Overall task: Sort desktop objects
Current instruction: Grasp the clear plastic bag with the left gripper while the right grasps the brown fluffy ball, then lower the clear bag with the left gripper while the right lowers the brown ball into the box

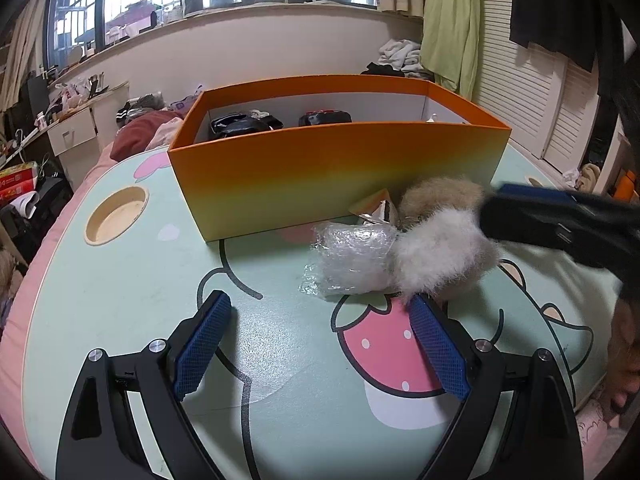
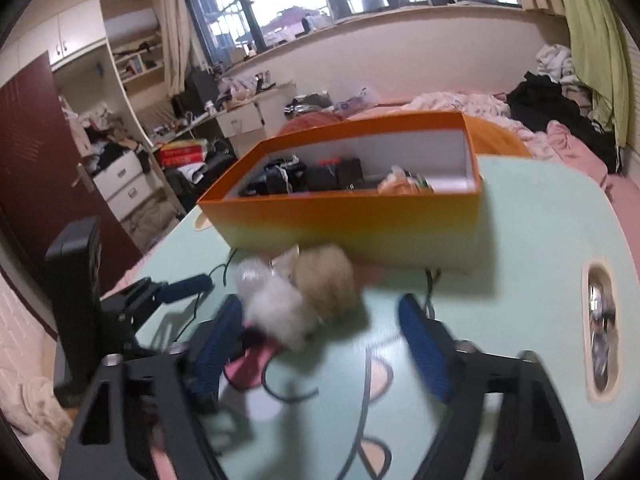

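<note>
An orange box [image 1: 336, 176] stands on the mint-green table [image 1: 140, 280] and holds several dark items [image 1: 244, 124]. In front of it lie a clear plastic wrap bundle [image 1: 352, 260], a white fluffy ball [image 1: 436, 256], a tan fluffy ball [image 1: 440, 196] and a small foil-and-orange packet [image 1: 378, 206]. My left gripper [image 1: 320, 320] is open just before the wrap and white ball. My right gripper [image 2: 320, 320] is open, with the white ball [image 2: 276, 308] and tan ball [image 2: 324, 284] just ahead of its fingers. The box [image 2: 352, 224] stands behind them. The right gripper's body [image 1: 560, 224] reaches in beside the balls.
A round cup recess [image 1: 116, 216] is set in the table at the left, and another recess [image 2: 600, 332] at the right. The table sits on a pink bed [image 2: 580, 152] with clothes piled behind. The left gripper [image 2: 184, 286] shows at the right view's left.
</note>
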`<state>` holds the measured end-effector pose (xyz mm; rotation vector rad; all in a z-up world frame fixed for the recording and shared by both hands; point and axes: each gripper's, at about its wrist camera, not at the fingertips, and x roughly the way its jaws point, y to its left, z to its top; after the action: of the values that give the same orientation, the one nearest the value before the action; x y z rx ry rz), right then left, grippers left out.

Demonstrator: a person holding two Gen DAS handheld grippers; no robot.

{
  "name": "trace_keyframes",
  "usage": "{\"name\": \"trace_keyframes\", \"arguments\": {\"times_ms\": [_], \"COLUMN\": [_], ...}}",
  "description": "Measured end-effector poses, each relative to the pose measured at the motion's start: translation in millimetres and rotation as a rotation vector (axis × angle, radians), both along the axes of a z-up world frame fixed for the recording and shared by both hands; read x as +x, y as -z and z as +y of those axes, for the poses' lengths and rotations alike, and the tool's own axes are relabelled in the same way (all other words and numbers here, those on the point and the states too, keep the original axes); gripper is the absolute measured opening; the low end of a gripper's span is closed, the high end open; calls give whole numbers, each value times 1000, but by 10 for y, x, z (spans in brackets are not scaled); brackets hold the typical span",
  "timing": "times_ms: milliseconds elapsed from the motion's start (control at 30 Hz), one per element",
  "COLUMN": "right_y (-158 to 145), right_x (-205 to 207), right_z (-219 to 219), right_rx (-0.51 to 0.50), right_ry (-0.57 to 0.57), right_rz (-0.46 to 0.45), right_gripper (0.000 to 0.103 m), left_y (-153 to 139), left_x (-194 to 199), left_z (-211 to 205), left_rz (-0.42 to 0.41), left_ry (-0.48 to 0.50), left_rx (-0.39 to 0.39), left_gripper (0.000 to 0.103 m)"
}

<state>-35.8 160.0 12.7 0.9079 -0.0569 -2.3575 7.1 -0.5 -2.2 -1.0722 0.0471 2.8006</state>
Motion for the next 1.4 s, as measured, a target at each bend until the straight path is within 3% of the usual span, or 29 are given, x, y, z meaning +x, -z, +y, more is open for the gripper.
{"name": "trace_keyframes", "arguments": {"times_ms": [167,233,367,533,633,733,833,867,1033,1133,1167,1300,1400], "right_y": [-10,100,188,251,270,266,270,277,299,285,261,89,-121], "right_x": [-202,-285,-340,-371,-395,-407,-421,-425,-466,-449,-412,-202,-105], "right_z": [-183,-261,-115,54,120,113,155,165,149,170,192,335,339], "right_rx": [-14,34,-106,-221,-267,-286,-300,-305,-277,-272,-285,-345,-348], "right_ry": [-7,12,-17,-23,-20,-13,10,14,57,66,62,39,21], "right_rz": [-48,-91,-165,-215,-235,-229,-225,-229,-237,-221,-201,-92,-21], "right_gripper": [54,41,33,31,31,31,34,35,39,34,26,25,25], "left_y": [-1,0,-8,-103,-222,-292,-192,-155,-158,-261,-317,-696,-998], "left_x": [0,0,1,-20,-95,-181,-317,-327,-295,-219,-177,41,49], "left_z": [5,7,-6,-140,-148,-132,-53,-48,-35,-96,-114,-190,-252], "left_rz": [0,-1,1,-25,-14,-13,-93,-108,-76,-35,-18,115,189], "left_ry": [-1,0,8,96,77,91,129,135,147,150,160,163,160], "left_rx": [0,0,17,179,156,156,116,116,116,125,127,91,133], "left_gripper": [91,91,91,91,89,63,39,37,34,34,34,34,34]}}
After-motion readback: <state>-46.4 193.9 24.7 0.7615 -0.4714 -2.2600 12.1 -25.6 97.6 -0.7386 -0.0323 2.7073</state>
